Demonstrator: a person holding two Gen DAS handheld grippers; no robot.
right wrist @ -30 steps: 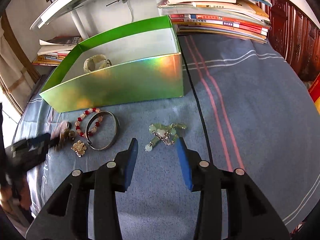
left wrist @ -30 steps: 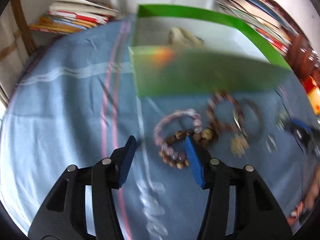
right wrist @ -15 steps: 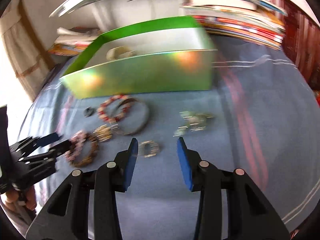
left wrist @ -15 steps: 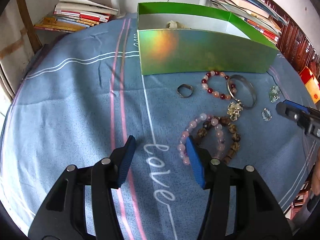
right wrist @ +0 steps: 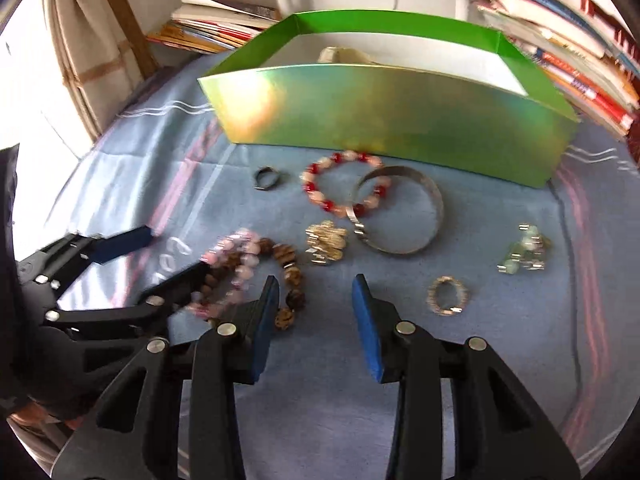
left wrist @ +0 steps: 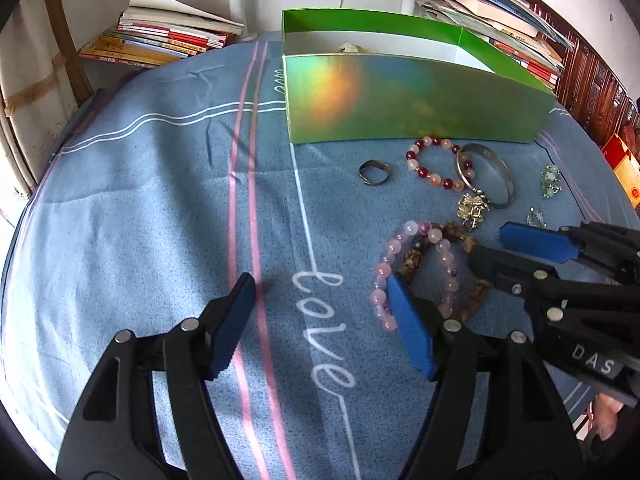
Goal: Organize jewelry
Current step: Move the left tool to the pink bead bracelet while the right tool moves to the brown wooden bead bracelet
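Note:
Jewelry lies on a blue cloth in front of a green box [left wrist: 416, 100] [right wrist: 384, 120]. A pink bead bracelet [left wrist: 416, 268] [right wrist: 232, 264] overlaps a brown bead bracelet [right wrist: 290, 276]. A red and white bead bracelet [left wrist: 434, 164] [right wrist: 340, 184], a silver bangle [left wrist: 486, 178] [right wrist: 400, 210], a gold charm [right wrist: 326, 242], a dark ring [left wrist: 374, 172] [right wrist: 266, 178], a small beaded ring [right wrist: 448, 296] and a green charm [right wrist: 524, 254] lie around. My left gripper [left wrist: 320, 292] is open, its right finger by the pink bracelet. My right gripper [right wrist: 316, 294] [left wrist: 496, 246] is open above the cloth.
A pale bracelet [right wrist: 340, 55] lies inside the green box. Stacks of books [left wrist: 160, 40] [right wrist: 580, 52] stand behind the box at left and right. The cloth [left wrist: 140, 200] has pink stripes and the word "love".
My left gripper has pulled back from the bead bracelets. My right gripper has swung left from the green charm toward the brown and pink bracelets, close to the left gripper.

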